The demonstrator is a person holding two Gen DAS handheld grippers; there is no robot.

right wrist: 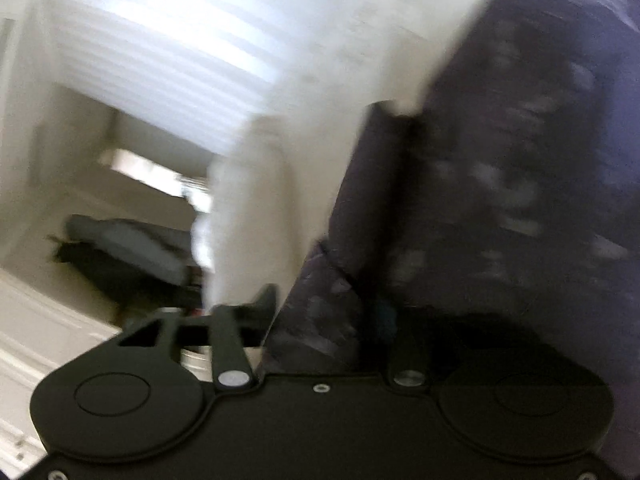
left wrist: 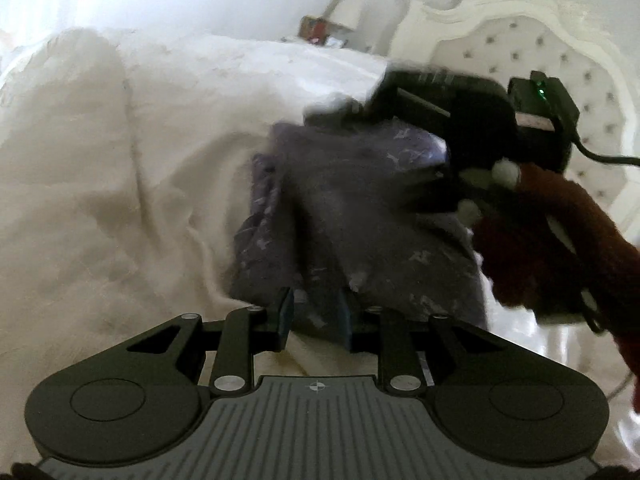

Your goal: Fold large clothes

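Left gripper [left wrist: 316,312] pinches purple garment [left wrist: 360,216]; right gripper [right wrist: 324,312] jaws apart.

The left gripper [left wrist: 316,314] has its jaws nearly closed; the right gripper [right wrist: 324,312] has its jaws parted.

Garment [left wrist: 360,216] lies on bed [left wrist: 120,160] (headboard [left wrist: 520,40] apparently behind).

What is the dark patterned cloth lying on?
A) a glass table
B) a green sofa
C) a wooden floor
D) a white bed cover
D: in the left wrist view the dark purple cloth lies crumpled on a white bed cover, with a white padded headboard behind it.
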